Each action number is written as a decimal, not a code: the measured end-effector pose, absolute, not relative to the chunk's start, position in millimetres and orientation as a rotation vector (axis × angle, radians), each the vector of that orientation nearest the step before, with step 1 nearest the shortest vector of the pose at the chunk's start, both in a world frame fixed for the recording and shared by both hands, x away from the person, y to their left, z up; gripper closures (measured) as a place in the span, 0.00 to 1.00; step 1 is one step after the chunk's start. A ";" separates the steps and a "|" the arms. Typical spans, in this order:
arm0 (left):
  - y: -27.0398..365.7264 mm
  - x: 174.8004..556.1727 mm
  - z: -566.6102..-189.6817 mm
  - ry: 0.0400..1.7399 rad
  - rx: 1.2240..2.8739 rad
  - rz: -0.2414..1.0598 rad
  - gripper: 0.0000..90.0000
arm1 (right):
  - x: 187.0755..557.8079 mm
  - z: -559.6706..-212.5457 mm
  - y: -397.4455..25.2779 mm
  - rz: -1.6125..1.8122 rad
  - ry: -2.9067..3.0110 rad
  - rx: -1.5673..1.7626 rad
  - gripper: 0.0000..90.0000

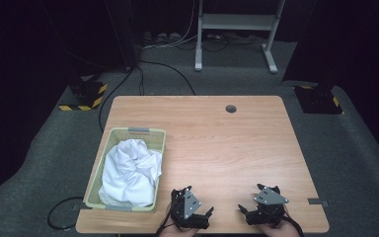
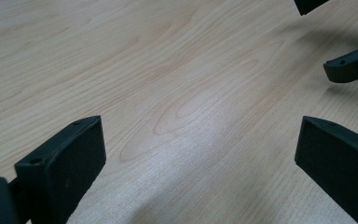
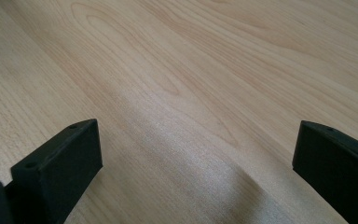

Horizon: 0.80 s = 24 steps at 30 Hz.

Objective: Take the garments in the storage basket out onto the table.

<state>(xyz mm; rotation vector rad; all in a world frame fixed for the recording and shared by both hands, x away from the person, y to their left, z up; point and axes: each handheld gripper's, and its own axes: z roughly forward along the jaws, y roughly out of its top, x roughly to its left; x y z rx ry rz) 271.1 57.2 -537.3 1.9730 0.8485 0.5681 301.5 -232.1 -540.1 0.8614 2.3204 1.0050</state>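
A pale green basket (image 1: 159, 132) stands on the left part of the wooden table (image 1: 217, 133), and a crumpled white cloth (image 1: 131, 170) lies inside it. Close to the table's front edge my left gripper (image 1: 208, 216) rests low, pointing right, with its jaws open and nothing between them. Facing it a short way to the right is my right gripper (image 1: 244, 213), also open. In the left gripper view my left gripper (image 2: 200, 154) spans bare wood, and the right gripper's fingertips (image 2: 349, 63) show at the upper right. In the right gripper view my right gripper (image 3: 198, 154) also spans bare wood.
A round cable hole (image 1: 231, 108) sits near the table's far edge. Beyond the table, on the grey carpet, are a white metal stand (image 1: 237, 29), black cables (image 1: 128, 79) and yellow-black striped bases (image 1: 84, 96). A cable loop (image 1: 61, 217) lies by the front left corner.
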 end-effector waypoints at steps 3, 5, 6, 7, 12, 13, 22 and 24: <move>56.3 271.2 -537.4 0.844 1.984 0.569 0.02 | 301.6 -540.3 -231.3 0.994 2.329 0.854 0.01; 55.1 271.1 -537.5 0.835 1.996 0.571 0.03 | 300.6 -540.6 -230.2 0.989 2.329 0.842 0.01; 54.7 271.6 -537.5 0.833 2.002 0.565 0.02 | 300.1 -540.8 -229.4 0.981 2.332 0.827 0.01; 54.7 271.6 -537.5 0.833 2.002 0.565 0.03 | 300.1 -540.8 -229.4 0.981 2.332 0.827 0.01; 55.4 272.6 -537.5 0.832 2.005 0.546 0.02 | 299.3 -540.8 -229.3 0.983 2.328 0.818 0.01; 55.3 272.7 -537.6 0.833 2.004 0.544 0.03 | 299.2 -540.7 -229.4 0.984 2.327 0.818 0.01; 56.2 273.8 -537.6 0.834 2.011 0.517 0.03 | 299.9 -540.8 -229.6 0.990 2.339 0.815 0.01; 56.2 273.4 -537.7 0.834 2.011 0.512 0.03 | 299.6 -540.7 -229.5 0.988 2.333 0.816 0.01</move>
